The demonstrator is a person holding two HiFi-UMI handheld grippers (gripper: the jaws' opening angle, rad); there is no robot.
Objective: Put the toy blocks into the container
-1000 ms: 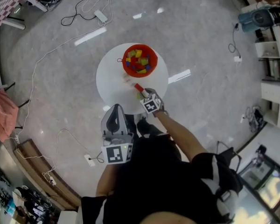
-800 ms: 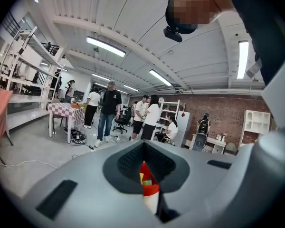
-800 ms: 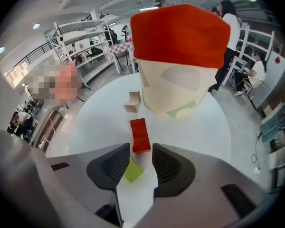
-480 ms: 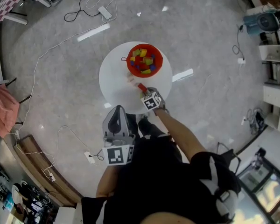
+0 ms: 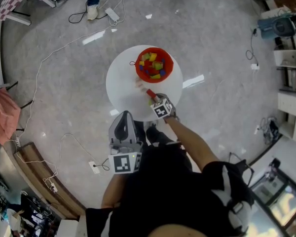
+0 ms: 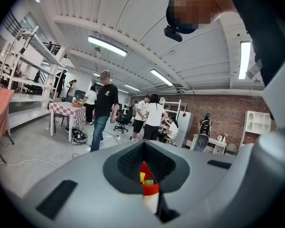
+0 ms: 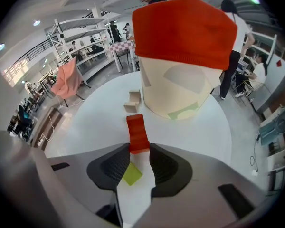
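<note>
The red-rimmed cream container [image 7: 180, 87] is heaped; around its six o'clock three remain: a long red block [image 7: 137, 129] straddled by the wide-spread right gripper [image 7: 139, 147], a yellow-green tile [image 7: 131, 174], a tan cube [image 7: 132, 101]; left gripper [image 6: 145, 163] pinched together, empty.

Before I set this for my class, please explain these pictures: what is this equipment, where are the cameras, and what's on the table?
There's no robot: a person holds a hand-worked gripper in each hand. One picture is from a head camera looking down; the other two are from cameras riding on the grippers. On the table stands a red container of coloured blocks, with a red block, a yellow-green block and a tan block loose beside it. The right gripper points down, open, the red block's end between its jaws, apparently not yet squeezed. The left gripper is shut and empty, near the body.
</note>
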